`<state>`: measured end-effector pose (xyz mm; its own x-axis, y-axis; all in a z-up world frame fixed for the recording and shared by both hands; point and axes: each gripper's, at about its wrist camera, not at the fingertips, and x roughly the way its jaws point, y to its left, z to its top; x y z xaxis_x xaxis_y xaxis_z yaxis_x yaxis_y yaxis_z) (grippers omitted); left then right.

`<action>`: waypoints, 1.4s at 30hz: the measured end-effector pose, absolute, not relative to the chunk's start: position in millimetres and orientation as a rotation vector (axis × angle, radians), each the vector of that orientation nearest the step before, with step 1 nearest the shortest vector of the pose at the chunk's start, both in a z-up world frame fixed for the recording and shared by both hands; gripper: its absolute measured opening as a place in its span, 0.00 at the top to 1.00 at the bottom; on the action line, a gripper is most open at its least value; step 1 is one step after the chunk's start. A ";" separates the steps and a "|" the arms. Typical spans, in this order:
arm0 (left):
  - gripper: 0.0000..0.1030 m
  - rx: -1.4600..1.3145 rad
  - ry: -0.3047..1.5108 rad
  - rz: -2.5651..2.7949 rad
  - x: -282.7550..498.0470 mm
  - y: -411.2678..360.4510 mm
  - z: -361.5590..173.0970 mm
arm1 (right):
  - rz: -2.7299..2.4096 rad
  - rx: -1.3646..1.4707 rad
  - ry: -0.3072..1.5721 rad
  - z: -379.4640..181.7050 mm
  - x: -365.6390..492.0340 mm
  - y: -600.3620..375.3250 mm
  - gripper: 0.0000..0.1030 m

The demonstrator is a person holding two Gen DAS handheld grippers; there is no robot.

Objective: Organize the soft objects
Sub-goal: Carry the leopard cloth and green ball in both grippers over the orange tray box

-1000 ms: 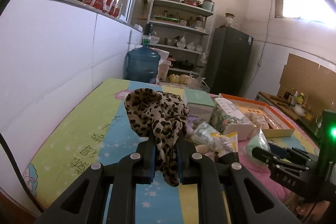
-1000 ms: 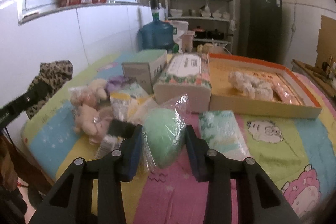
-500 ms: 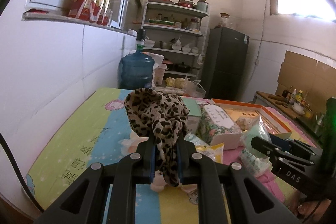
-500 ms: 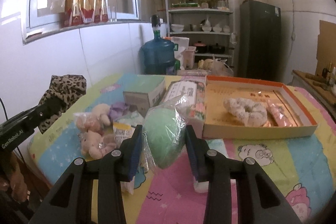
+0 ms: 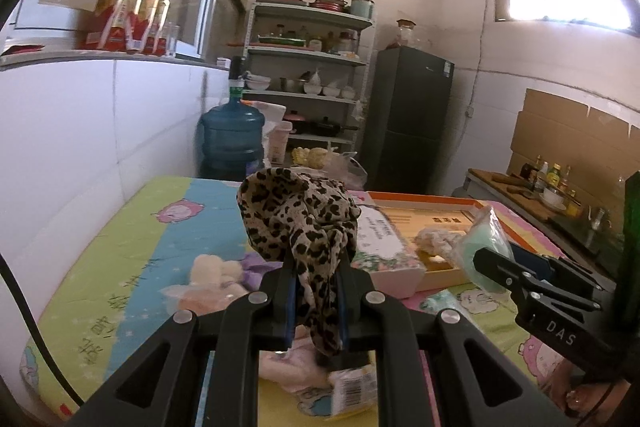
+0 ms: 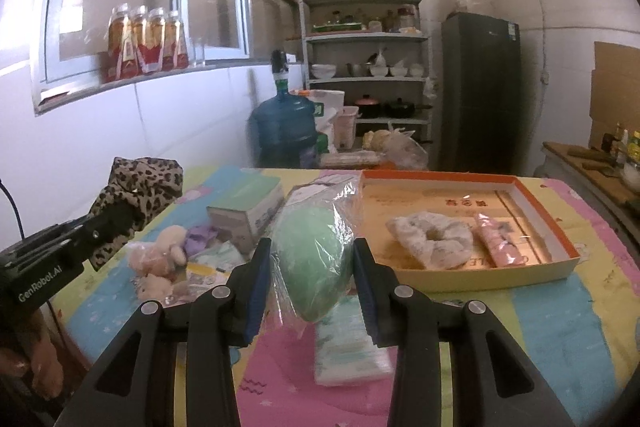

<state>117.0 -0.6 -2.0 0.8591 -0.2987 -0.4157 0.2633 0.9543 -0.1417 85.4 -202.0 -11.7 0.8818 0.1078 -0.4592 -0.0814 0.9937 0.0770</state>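
Readable text first: the left gripper (image 5: pixel 316 301) has "GenRobot.AI" printed along its side in the right wrist view, and the right gripper (image 6: pixel 310 285) shows "DAS" on its side in the left wrist view. The orange-rimmed box (image 6: pixel 532 267) has red characters printed inside, too small to read, and the tablecloth (image 5: pixel 132 247) carries dark handwritten-style characters near its left edge.

The left gripper is held up above the left side of the table, its jaws pinched narrow on a leopard-print cloth (image 5: pixel 298 223) that bunches above the fingers and hangs below them. Under it, on the cloth, sits a pile of small plush toys (image 6: pixel 164 259) in plastic wrap.

To its right, the right gripper is raised over the middle of the table, jaws clamped on a green soft ball in clear plastic wrap (image 6: pixel 316 259). The box lies further right, holding a white fluffy scrunchie (image 6: pixel 434 239) and a pink pack (image 6: pixel 498 239).

The table wears a pastel cartoon cloth. Far behind are a blue water jug (image 5: pixel 233 143), a metal shelf of dishes (image 5: pixel 316 67) and a dark fridge (image 5: pixel 412 119); bottles (image 5: pixel 136 15) line the window ledge on the left.
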 end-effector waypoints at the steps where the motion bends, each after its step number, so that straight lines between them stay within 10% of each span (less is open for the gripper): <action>1: 0.85 -0.079 0.452 -0.301 117.6 -4.9 -2.0 | 0.094 0.059 0.480 -11.1 85.0 -204.7 0.61; 42: 0.85 -0.018 0.556 -0.506 198.9 -179.4 -8.8 | -0.144 0.178 0.428 -10.3 103.6 -375.1 0.60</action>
<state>198.9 -179.4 -8.8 0.7303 -0.4643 -0.5011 0.4549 0.8778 -0.1504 103.6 -375.1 -10.3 0.9002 -0.1011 -0.4235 0.1759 0.9742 0.1412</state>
